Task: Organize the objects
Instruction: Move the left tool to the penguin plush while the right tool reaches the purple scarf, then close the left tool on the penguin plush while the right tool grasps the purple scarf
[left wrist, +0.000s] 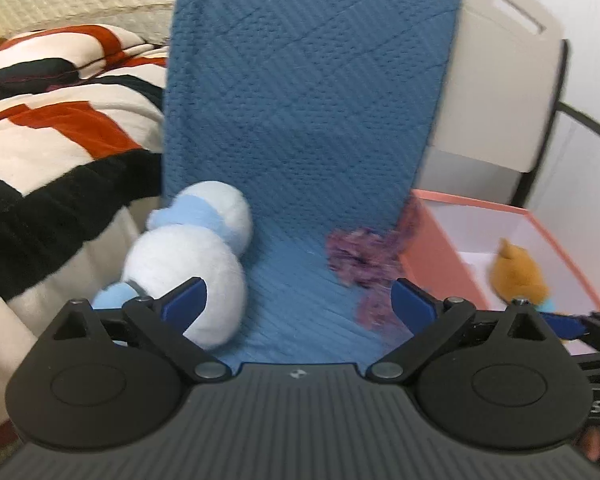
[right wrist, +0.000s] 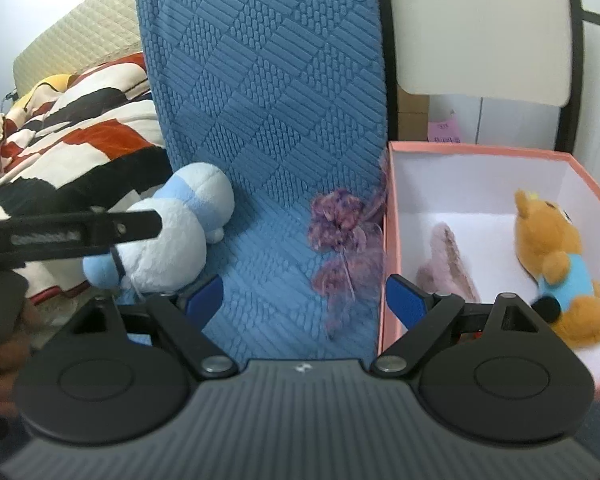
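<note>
A white and light-blue plush toy lies on the blue textured chair seat, against the backrest; it also shows in the right wrist view. My left gripper is open and empty, its left finger just in front of the plush. A purple fuzzy flower piece lies on the seat by the pink box; the left wrist view shows it too. The box holds an orange teddy bear and a pinkish fluffy item. My right gripper is open and empty over the seat.
A bed with a red, black and cream blanket lies to the left. The left gripper's body crosses the right wrist view in front of the plush. A beige chair stands behind the box.
</note>
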`<state>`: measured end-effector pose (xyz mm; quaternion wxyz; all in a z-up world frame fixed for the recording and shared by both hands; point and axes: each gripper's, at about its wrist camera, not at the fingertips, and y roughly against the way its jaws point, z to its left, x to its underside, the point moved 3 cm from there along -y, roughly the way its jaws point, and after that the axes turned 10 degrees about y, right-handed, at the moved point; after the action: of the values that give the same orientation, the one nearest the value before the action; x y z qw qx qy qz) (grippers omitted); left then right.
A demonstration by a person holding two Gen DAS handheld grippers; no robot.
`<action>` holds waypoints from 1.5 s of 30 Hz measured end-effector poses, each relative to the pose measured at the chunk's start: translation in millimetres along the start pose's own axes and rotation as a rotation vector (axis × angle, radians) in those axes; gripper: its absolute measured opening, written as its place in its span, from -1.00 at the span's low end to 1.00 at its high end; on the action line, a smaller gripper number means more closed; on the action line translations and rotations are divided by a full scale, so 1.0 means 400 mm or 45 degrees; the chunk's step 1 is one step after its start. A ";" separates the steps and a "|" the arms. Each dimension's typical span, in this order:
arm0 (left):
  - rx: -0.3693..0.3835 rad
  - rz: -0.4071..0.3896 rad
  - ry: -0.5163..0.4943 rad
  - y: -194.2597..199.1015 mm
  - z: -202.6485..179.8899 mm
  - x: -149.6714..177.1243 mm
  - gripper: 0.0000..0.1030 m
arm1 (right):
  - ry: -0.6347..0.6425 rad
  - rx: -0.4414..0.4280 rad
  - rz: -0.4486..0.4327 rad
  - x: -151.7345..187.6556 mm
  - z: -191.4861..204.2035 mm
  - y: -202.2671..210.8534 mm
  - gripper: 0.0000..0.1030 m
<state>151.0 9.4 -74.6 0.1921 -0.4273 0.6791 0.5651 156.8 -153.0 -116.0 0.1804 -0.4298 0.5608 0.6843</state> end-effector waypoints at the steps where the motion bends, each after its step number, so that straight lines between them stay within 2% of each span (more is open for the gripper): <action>1: -0.024 0.013 0.001 -0.022 0.008 -0.003 0.95 | 0.013 0.004 -0.002 -0.006 0.004 -0.014 0.74; 8: -0.189 0.050 -0.079 -0.139 0.043 -0.023 0.95 | 0.104 0.019 -0.007 -0.036 0.027 -0.106 0.73; 12: -0.343 0.038 -0.150 -0.187 0.054 -0.040 0.95 | 0.108 0.062 0.078 -0.036 0.036 -0.158 0.73; 16: -0.390 0.086 -0.175 -0.245 0.082 -0.059 0.95 | 0.082 0.029 0.117 -0.034 0.041 -0.201 0.59; 22: -0.461 0.124 -0.177 -0.313 0.128 -0.093 0.95 | 0.083 0.097 0.114 -0.057 0.051 -0.269 0.37; 28: -0.455 0.203 -0.139 -0.371 0.165 -0.114 0.95 | 0.173 0.188 0.122 -0.075 0.055 -0.373 0.23; 37: -0.319 0.352 0.038 -0.429 0.231 -0.145 0.97 | 0.288 0.360 0.204 -0.074 0.024 -0.545 0.20; 40: -0.268 0.402 0.123 -0.446 0.260 -0.154 0.99 | 0.298 0.367 0.262 -0.063 0.012 -0.586 0.11; 45: -0.213 0.465 0.211 -0.470 0.284 -0.153 1.00 | 0.310 0.353 0.309 -0.045 0.014 -0.602 0.11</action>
<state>309.9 138.0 -175.3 -0.0061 -0.3568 0.7094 0.6078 340.3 -69.9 -249.2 0.0850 -0.4097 0.7148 0.5604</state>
